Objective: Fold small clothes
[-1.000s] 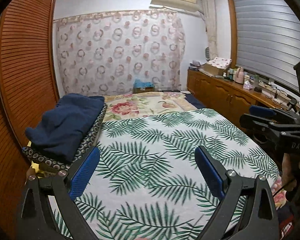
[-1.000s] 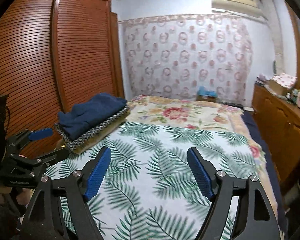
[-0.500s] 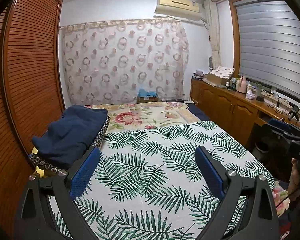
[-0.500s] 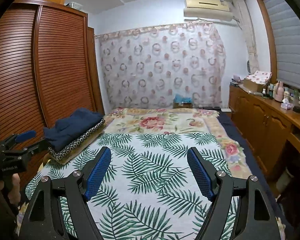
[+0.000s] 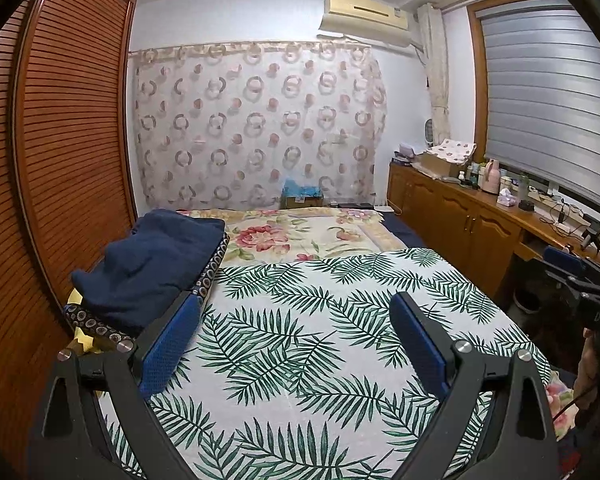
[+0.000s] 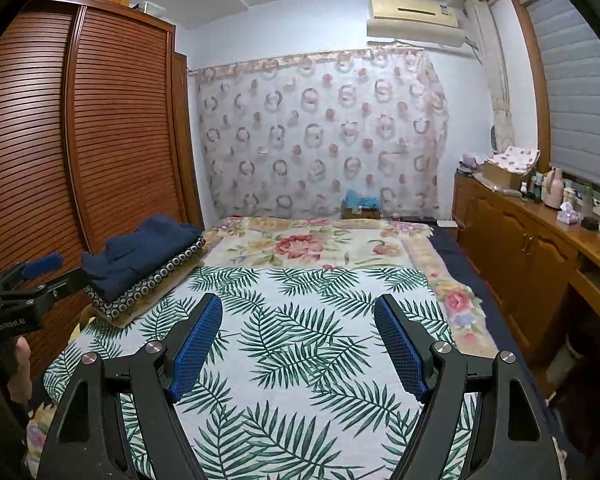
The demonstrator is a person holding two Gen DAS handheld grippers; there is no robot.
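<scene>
Here, left tool (image 5: 296, 312) jaws wide apart, right tool (image 6: 299, 314) likewise, both empty above leaf-print sheet (image 5: 320, 340).

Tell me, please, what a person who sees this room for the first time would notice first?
The eye falls first on the palm-leaf sheet, white with green fronds, spread over the near part of the bed. At the bed's left edge, beside the brown louvered wardrobe, dark blue folded clothes lie on a ring-patterned cushion. Behind the bed hangs a curtain with rings and dots.
</scene>
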